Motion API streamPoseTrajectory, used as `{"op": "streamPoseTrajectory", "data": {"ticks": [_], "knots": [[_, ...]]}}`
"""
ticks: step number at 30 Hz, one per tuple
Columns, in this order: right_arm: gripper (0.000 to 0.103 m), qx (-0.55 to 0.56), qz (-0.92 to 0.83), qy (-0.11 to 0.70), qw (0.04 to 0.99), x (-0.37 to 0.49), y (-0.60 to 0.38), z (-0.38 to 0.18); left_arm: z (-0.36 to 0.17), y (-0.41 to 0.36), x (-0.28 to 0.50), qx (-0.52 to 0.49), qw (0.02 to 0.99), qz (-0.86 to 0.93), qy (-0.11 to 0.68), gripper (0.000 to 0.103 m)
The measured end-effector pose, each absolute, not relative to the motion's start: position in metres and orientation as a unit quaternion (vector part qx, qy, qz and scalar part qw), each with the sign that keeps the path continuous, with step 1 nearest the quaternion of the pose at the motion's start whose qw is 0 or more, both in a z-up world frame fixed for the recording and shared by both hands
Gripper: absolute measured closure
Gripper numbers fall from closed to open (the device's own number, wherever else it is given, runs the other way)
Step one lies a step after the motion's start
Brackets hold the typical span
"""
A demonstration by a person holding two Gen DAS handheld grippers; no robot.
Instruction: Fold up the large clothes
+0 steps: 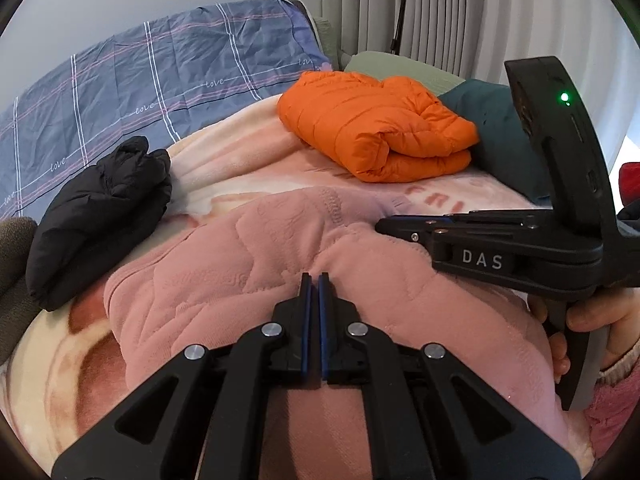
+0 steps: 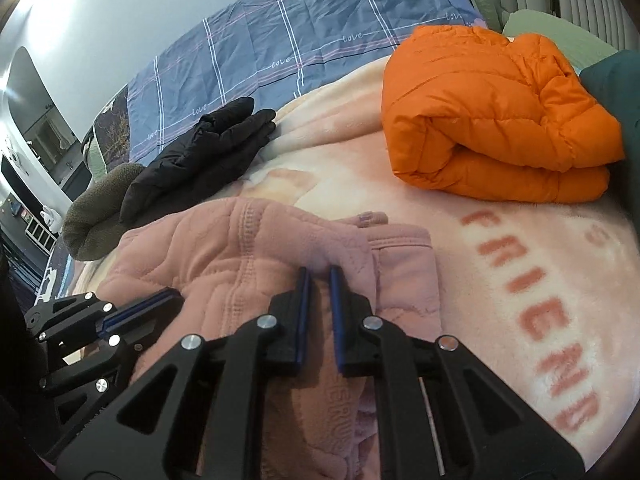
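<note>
1. Soft, even daylight in both views; only faint shadows.
2. Strong white glare at upper left of the right wrist view.
3. Heavy fisheye bending near edges, black round corners.
4. Slight blur on the blanket lettering [image 2: 536,304], lower right.

Pink garment [image 2: 224,248], orange jacket [image 2: 492,120], black jacket [image 1: 100,216], blue plaid sheet [image 1: 160,72].

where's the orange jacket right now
The folded orange jacket lies on the pale blanket at the upper right of both wrist views, beyond the pink garment, with a dark teal pillow on its right.
</note>
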State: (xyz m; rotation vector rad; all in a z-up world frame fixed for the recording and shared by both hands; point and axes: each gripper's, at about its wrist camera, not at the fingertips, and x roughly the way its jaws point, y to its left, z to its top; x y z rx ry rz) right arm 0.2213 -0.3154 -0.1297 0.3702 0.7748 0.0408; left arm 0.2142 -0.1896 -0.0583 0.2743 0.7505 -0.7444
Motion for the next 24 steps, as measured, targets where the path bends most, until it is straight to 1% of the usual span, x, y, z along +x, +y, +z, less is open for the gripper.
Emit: {"op": "streamPoseTrajectory", "data": {"ticks": [6, 8, 12, 14, 17, 19, 21, 22, 24], "knots": [[0.094, 0.173, 0.016, 0.376, 0.91, 0.221, -0.315, -0.13, -0.059, -0.187, 0.214, 0.117, 0.854, -0.36, 0.357, 0.1], [0.094, 0.165, 0.011, 0.377, 0.911, 0.221, -0.313, -0.128, -0.057, -0.184, 0.214, 0.11, 0.855, -0.362, 0.355, 0.099], [0.094, 0.152, 0.0, 0.373, 0.915, 0.218, -0.31, -0.125, -0.037, -0.153, 0.221, 0.04, 0.85, -0.385, 0.358, 0.098], [0.094, 0.154, -0.001, 0.371, 0.916, 0.216, -0.312, -0.125, -0.022, -0.125, 0.228, 0.003, 0.87, -0.351, 0.347, 0.098], [0.094, 0.152, -0.003, 0.372, 0.916, 0.217, -0.311, -0.125, -0.016, -0.101, 0.24, -0.014, 0.878, -0.33, 0.347, 0.098], [0.094, 0.148, -0.005, 0.371, 0.917, 0.216, -0.312, -0.126, -0.024, -0.095, 0.252, -0.026, 0.869, -0.326, 0.371, 0.099], [0.094, 0.151, -0.004, 0.371, 0.916, 0.216, -0.313, -0.126, -0.044, -0.1, 0.263, -0.03, 0.85, -0.338, 0.404, 0.099], [0.094, 0.155, -0.003, 0.371, 0.916, 0.217, -0.313, -0.126, -0.054, -0.103, 0.265, -0.019, 0.85, -0.332, 0.408, 0.099], [0.094, 0.164, -0.003, 0.373, 0.913, 0.22, -0.313, -0.128, -0.08, -0.118, 0.266, 0.04, 0.862, -0.304, 0.403, 0.098]]}}
